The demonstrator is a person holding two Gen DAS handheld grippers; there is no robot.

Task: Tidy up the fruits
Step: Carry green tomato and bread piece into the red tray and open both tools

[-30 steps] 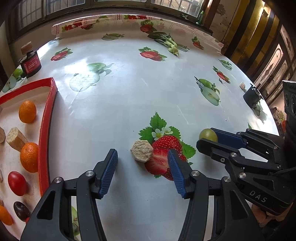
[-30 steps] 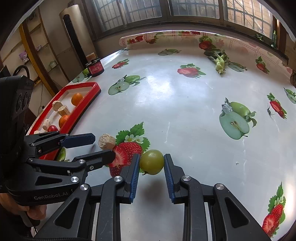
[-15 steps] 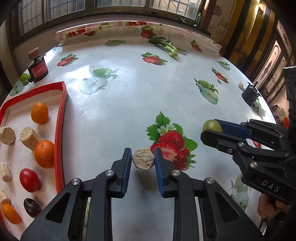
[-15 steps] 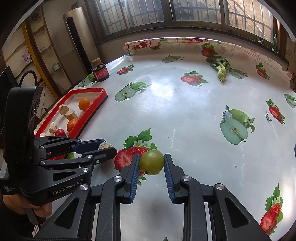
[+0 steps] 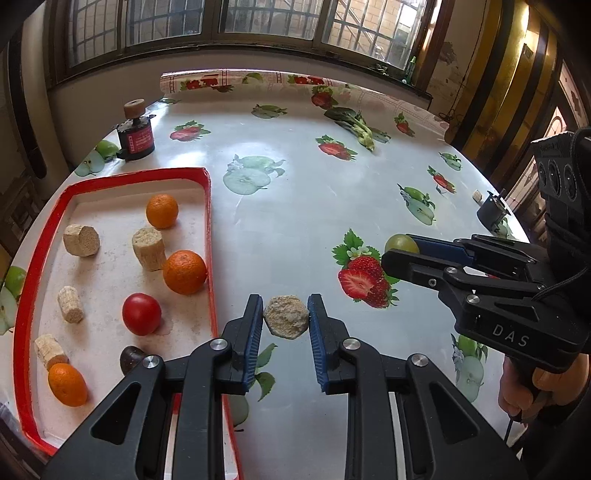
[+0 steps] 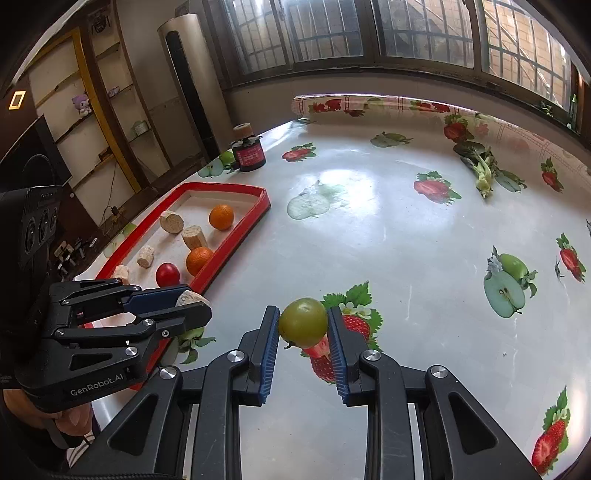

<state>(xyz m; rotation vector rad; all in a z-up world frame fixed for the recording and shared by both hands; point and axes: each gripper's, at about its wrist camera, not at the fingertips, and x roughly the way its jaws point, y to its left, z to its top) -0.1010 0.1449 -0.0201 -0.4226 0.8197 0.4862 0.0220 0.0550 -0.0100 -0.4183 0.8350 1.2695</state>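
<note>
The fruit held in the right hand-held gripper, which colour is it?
Olive green fruit; the right wrist view shows it best.

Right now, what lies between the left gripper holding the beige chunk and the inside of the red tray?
In the left wrist view, only the tray's red rim separates the left gripper, shut on the beige chunk, from the tray floor.

Fruit-print table [image 5: 295, 206] carries red tray [image 5: 209, 236] and black jar [image 5: 135, 138]

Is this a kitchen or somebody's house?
Probably a room in a home, maybe a dining room: a table with a fruit-print tablecloth, barred windows behind it, and wall shelves holding a small plush toy.
</note>
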